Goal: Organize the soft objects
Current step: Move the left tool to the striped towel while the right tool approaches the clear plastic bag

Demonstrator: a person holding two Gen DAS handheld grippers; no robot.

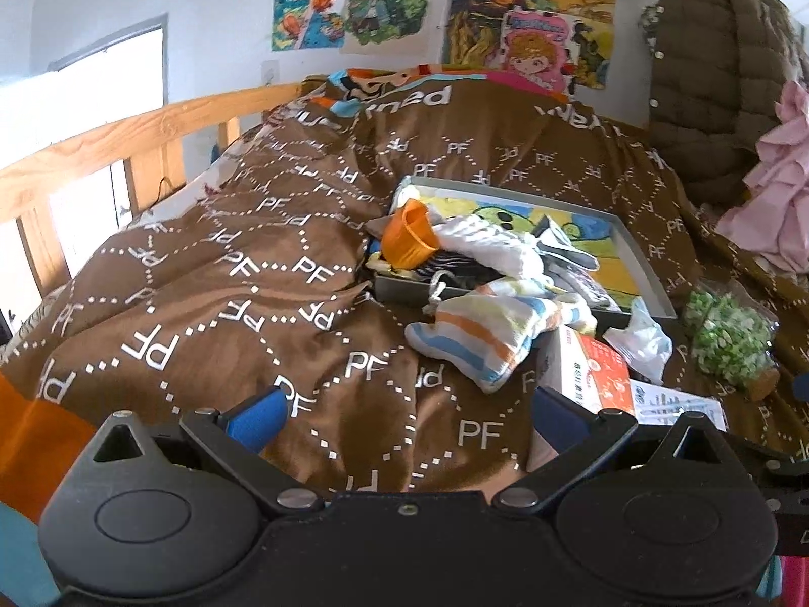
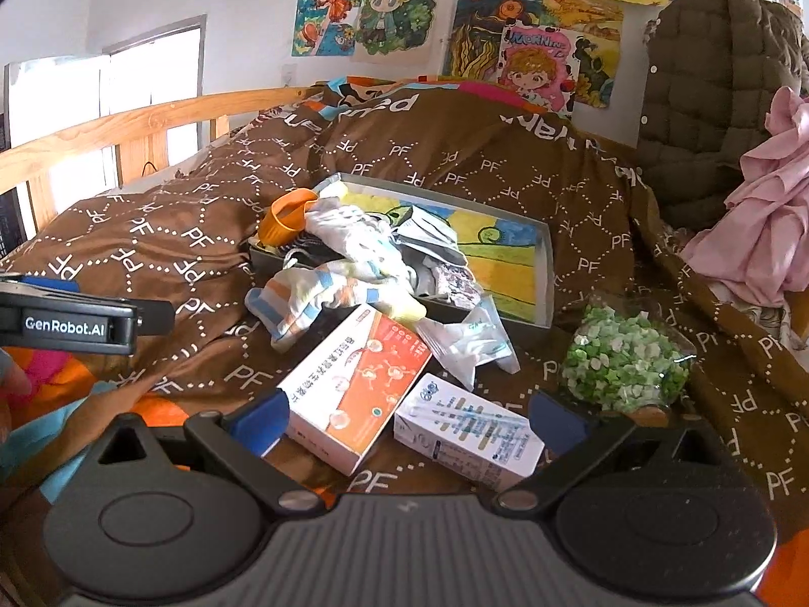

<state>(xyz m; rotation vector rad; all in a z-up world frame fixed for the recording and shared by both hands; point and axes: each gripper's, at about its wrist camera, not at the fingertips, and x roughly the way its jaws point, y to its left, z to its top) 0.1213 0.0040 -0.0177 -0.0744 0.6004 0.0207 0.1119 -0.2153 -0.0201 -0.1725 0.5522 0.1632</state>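
Note:
A grey tray (image 1: pixel 644 265) (image 2: pixel 548 273) with a bright picture on its floor lies on the brown bedspread (image 1: pixel 212 303) (image 2: pixel 151 248). In it sit an orange cup (image 1: pixel 407 235) (image 2: pixel 285 217), white cloths (image 1: pixel 485 248) (image 2: pixel 354 232) and a face mask (image 2: pixel 430 240). A striped sock (image 1: pixel 480 334) (image 2: pixel 308 298) hangs over the tray's near edge. My left gripper (image 1: pixel 404 420) is open above bare bedspread, short of the sock. My right gripper (image 2: pixel 409 420) is open with an orange-white box (image 2: pixel 354 384) and a small white box (image 2: pixel 470 435) between its fingers, not gripped.
A bag of green sweets (image 2: pixel 624 359) (image 1: pixel 728 344) and a clear plastic wrapper (image 2: pixel 470 344) lie right of the boxes. A pink garment (image 2: pixel 763 222) and a quilted coat (image 2: pixel 708 96) stand at the right. A wooden rail (image 1: pixel 101 152) borders the left side.

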